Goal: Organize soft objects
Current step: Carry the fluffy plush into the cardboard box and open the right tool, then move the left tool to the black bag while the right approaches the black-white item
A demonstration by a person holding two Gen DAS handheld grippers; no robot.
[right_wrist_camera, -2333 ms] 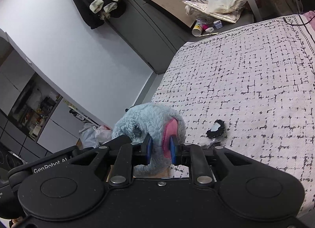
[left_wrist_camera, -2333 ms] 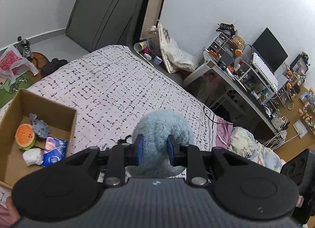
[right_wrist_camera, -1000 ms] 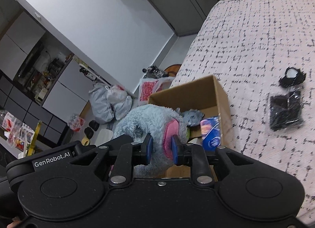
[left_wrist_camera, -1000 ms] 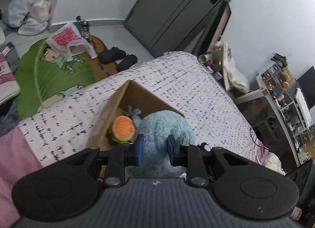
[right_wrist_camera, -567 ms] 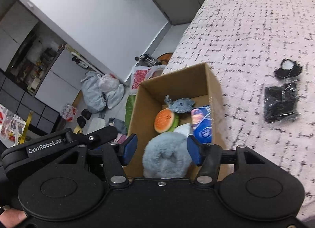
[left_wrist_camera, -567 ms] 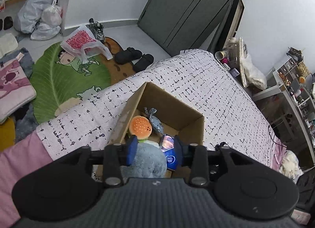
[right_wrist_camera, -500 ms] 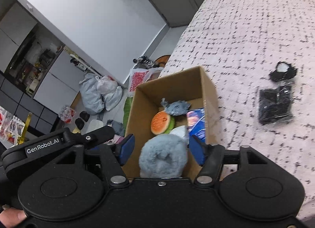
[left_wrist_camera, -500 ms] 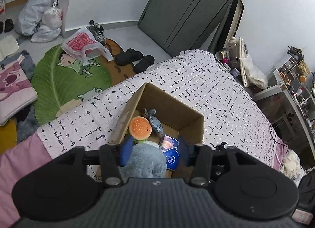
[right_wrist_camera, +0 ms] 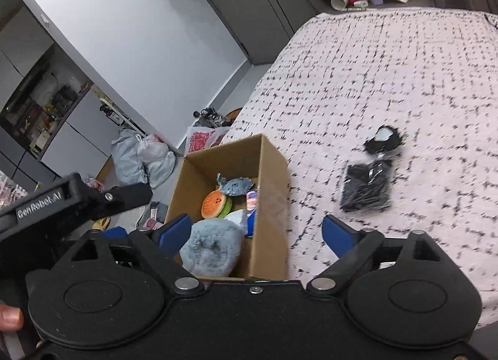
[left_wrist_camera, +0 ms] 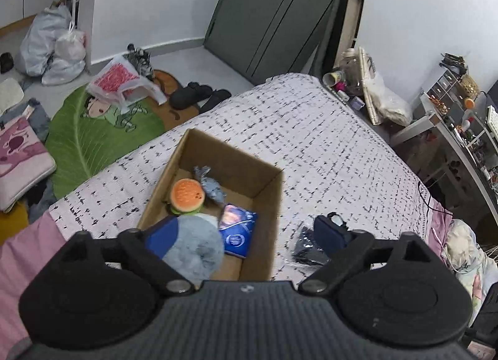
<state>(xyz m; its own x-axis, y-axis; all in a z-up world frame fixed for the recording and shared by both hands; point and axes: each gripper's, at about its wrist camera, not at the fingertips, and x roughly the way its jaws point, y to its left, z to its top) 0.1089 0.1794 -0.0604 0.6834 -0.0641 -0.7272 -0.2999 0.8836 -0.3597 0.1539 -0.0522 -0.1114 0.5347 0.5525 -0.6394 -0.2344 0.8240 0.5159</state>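
Both grippers had jaws spread wide, gripping nothing: left gripper and right gripper hung over the cardboard box. Blue plush sat inside at 6 o'clock (burger toy at 12), box on the bed.

Blue plush bottom hidden behind gripper body, tissue pack half behind box wall

plush in box, box on bed
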